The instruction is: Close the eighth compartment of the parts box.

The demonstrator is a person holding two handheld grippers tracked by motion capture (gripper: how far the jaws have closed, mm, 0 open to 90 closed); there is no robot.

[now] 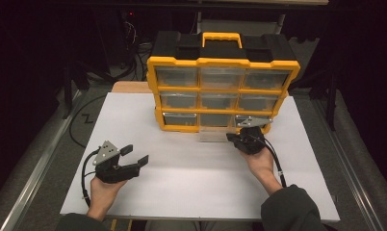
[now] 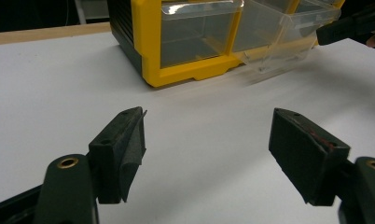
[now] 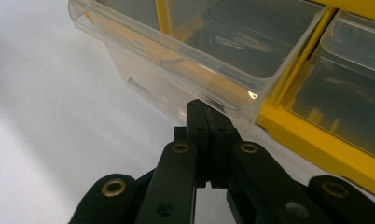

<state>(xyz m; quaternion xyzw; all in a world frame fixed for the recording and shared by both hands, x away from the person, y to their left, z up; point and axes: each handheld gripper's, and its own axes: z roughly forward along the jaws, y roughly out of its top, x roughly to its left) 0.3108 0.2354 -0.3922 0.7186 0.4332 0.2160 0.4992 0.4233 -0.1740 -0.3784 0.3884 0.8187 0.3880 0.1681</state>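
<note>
Pressed together, the fingers of the right gripper sit right at the lower front edge of a clear plastic drawer; whether they pinch its lip or merely touch it cannot be told. That drawer is the middle one of the bottom row of a yellow-and-black organiser, and it stands pulled part way out over the white table, its front wall ahead of the frame. Inside it lies at least one thin metal pin or screw, seen through the transparent wall, with what look like a few more small metal parts deeper in. The organiser stands at the far middle of the table, handle up, with three rows of three see-through drawers; the drawers beside the open one are pushed in, and their contents are too dim to name. The drawer itself is colourless, glossy, with a flared rim along its top. Nearer the person, at the table's left, the left gripper rests low over bare table with its fingers spread wide and nothing between them, well apart from the organiser.
</note>
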